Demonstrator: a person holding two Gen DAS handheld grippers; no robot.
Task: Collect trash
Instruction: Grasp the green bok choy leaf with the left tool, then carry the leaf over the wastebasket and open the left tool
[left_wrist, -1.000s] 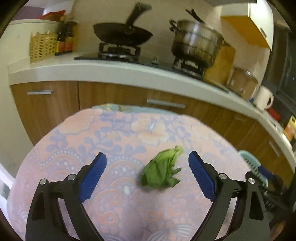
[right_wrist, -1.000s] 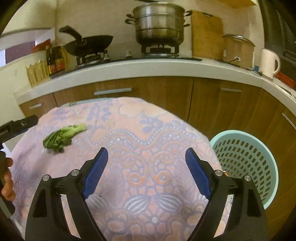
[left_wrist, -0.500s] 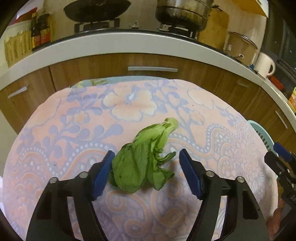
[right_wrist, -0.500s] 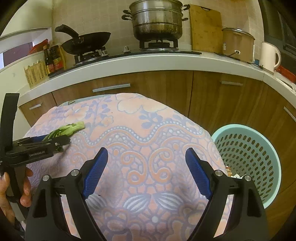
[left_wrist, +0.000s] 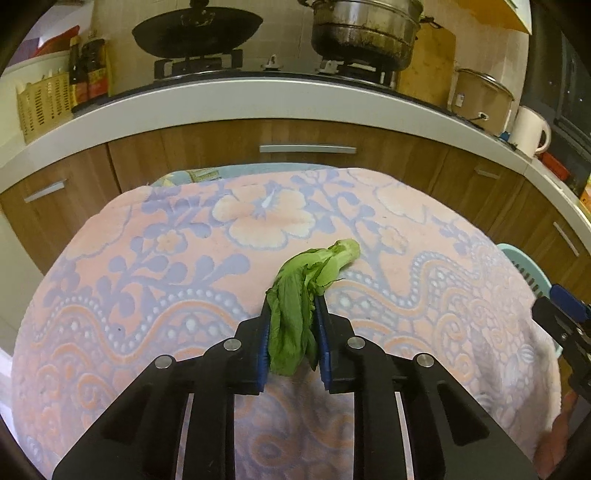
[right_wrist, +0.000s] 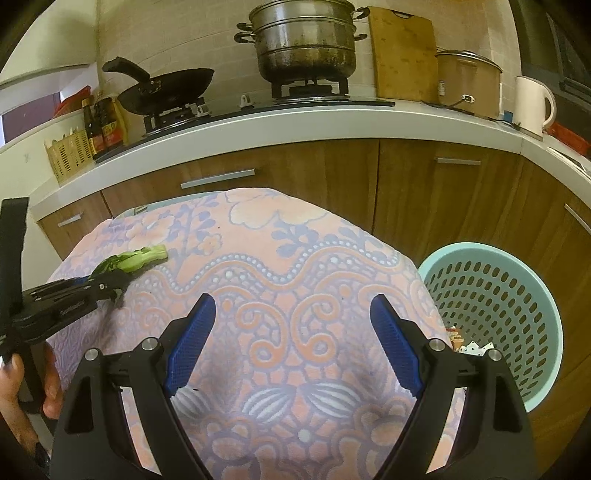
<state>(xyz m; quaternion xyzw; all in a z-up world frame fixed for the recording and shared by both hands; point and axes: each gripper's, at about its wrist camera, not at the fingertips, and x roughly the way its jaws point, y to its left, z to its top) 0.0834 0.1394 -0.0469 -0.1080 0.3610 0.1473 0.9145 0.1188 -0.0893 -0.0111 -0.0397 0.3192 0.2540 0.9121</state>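
jaws of my left gripper (left_wrist: 291, 314) have just closed on the wilted green leaf (left_wrist: 295, 310) on the patterned cloth (left_wrist: 147, 277), while my right gripper (right_wrist: 291, 343) hangs spread wide.

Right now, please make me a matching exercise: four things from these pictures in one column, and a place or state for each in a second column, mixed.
Things:
1. vegetable leaf
2. right tongs
3. steamer pot
4. laundry-style basket

Places or states:
a. on the stove burner
b. open, nothing between them
c. pinched by the left tongs
d. beside the table, on the floor side

Pairs: 1-c, 2-b, 3-a, 4-d
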